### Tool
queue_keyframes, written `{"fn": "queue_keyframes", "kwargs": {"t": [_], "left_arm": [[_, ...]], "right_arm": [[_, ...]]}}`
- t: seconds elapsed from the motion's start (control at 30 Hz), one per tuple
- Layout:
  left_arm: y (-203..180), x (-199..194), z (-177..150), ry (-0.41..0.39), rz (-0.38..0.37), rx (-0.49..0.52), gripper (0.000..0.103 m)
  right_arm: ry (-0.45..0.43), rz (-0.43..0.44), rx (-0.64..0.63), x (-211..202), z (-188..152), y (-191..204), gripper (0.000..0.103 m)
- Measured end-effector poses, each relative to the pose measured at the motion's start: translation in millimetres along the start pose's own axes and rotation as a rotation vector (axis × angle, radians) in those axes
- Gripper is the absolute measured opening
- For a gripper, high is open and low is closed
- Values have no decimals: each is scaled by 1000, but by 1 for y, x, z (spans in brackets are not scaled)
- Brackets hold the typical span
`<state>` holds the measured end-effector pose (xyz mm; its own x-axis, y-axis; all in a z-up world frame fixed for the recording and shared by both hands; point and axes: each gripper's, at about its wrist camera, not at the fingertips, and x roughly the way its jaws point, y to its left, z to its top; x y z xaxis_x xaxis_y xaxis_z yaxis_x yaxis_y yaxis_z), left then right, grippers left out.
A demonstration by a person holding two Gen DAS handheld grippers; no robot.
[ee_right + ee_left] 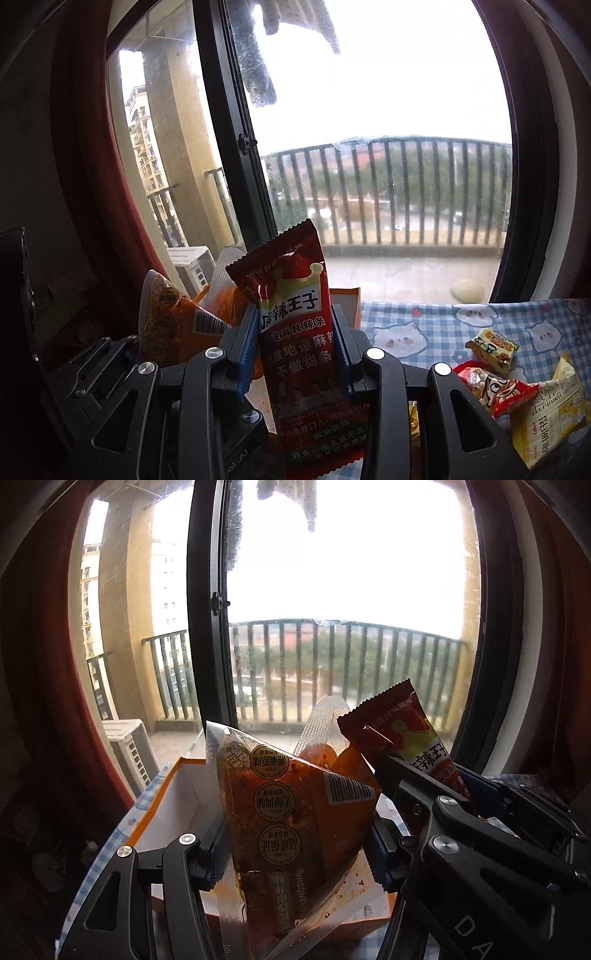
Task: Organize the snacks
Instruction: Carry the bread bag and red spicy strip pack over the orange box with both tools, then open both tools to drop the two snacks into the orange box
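My left gripper [295, 843] is shut on a clear vacuum pouch of orange chili snack [291, 812] with round gold labels and a barcode, held upright. Under and behind it stands an orange-and-white cardboard box [173, 794], top open. My right gripper [295, 350] is shut on a tall dark red spicy-strip packet [299, 332], also upright. In the left wrist view the right gripper [436, 786] and its red packet [410, 738] stand just right of the pouch. In the right wrist view the pouch [173, 325] shows to the left, with the box's corner [349, 306] behind the red packet.
A blue checked tablecloth with cat faces [424, 328] covers the table. Loose snack packets lie at the right: a yellow packet [550, 417], a red-and-white one [495, 387], a small green one [493, 349]. A big window [332, 627] and red curtain [85, 166] stand behind.
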<state>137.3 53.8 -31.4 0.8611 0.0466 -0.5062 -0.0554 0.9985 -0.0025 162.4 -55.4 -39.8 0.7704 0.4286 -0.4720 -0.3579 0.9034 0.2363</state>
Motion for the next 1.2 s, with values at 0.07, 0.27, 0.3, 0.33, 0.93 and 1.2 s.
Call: {"fn": "queue_keyframes", "kwargs": {"t": [0.07, 0.27, 0.3, 0.33, 0.93, 1.2], "left_arm": [[7, 13, 3, 12, 8, 2, 62], [27, 58, 1, 98, 38, -1, 62], [31, 67, -1, 122, 40, -9, 62], [35, 76, -2, 147, 42, -18, 62], [48, 112, -33, 356, 57, 8, 88], [48, 92, -33, 303, 52, 10, 91]], "right_arm": [[8, 9, 9, 16, 4, 3, 39], [84, 31, 34, 78, 7, 5, 39], [110, 31, 39, 89, 6, 6, 39], [134, 32, 44, 100, 4, 6, 39], [426, 70, 181, 168, -36, 5, 73], [391, 91, 141, 140, -35, 6, 78]]}}
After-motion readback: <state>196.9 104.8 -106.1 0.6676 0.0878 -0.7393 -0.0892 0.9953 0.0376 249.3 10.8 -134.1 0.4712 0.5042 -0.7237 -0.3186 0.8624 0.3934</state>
